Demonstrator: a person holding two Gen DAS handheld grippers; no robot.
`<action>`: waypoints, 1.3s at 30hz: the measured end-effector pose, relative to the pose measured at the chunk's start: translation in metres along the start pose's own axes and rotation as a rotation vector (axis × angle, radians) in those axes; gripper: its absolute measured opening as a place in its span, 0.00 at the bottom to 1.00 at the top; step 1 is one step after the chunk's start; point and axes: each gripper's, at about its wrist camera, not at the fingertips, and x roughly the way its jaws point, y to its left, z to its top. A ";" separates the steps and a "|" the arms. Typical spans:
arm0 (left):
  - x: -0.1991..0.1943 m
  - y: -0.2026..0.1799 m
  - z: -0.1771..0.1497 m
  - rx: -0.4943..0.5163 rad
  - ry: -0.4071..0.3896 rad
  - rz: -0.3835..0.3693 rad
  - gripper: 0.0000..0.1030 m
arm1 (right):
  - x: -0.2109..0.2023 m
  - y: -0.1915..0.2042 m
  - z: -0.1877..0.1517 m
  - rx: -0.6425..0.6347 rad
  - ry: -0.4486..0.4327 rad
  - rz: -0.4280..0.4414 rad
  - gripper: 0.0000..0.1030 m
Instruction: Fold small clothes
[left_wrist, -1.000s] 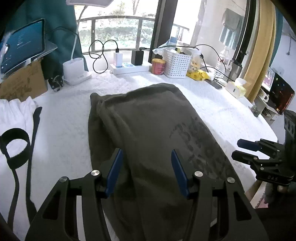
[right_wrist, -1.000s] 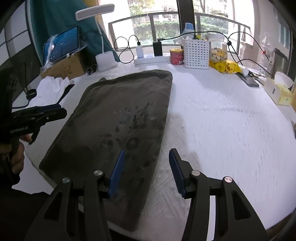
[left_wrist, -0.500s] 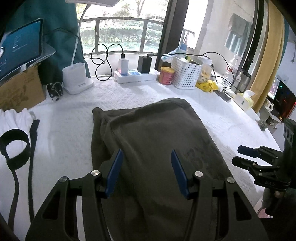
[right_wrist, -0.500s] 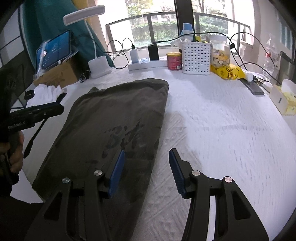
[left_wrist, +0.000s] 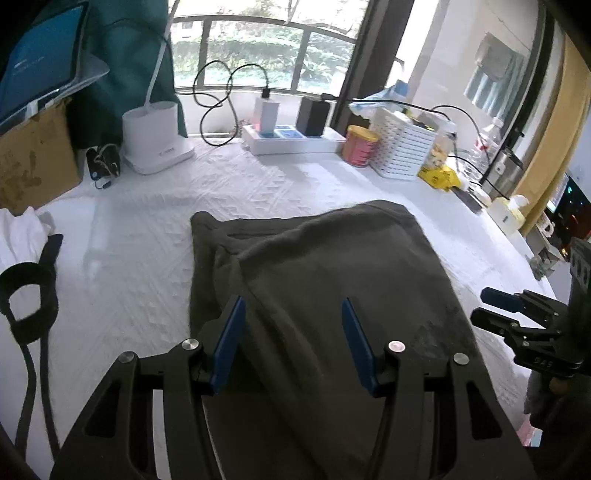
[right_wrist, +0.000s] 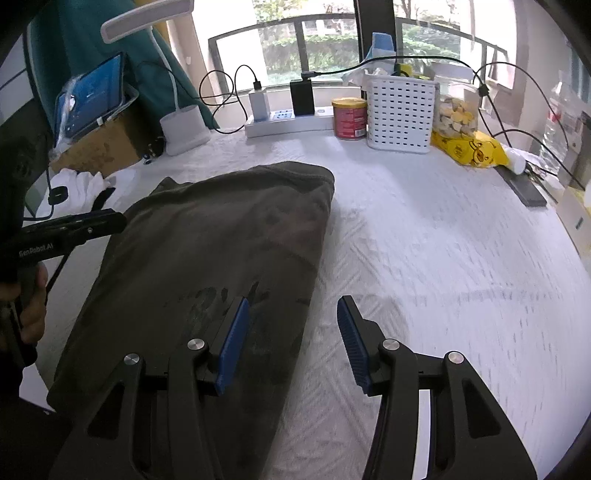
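Observation:
A dark olive garment lies folded lengthwise on the white padded table; it also shows in the right wrist view with faint lettering on it. My left gripper is open and empty, above the near part of the garment. My right gripper is open and empty, above the garment's right edge and the bare table. Each gripper also shows in the other's view: the right one beside the garment's right edge, the left one by its left side.
White cloth and a black strap lie at the left. At the back stand a lamp base, a power strip with chargers, a red can, a white basket, a yellow bag and a cardboard box with a tablet.
Both grippers have drawn back and up from the garment, so more of the far table shows. Both stay open. The garment has not moved.

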 end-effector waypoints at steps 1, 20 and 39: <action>0.003 0.002 0.001 0.000 0.007 0.004 0.53 | 0.003 0.000 0.002 -0.004 0.005 0.000 0.51; 0.058 0.030 0.020 0.031 0.048 0.065 0.72 | 0.042 -0.033 0.046 0.084 0.001 0.050 0.51; 0.071 -0.023 0.018 0.172 0.091 -0.065 0.76 | 0.097 -0.019 0.064 0.020 0.031 0.105 0.57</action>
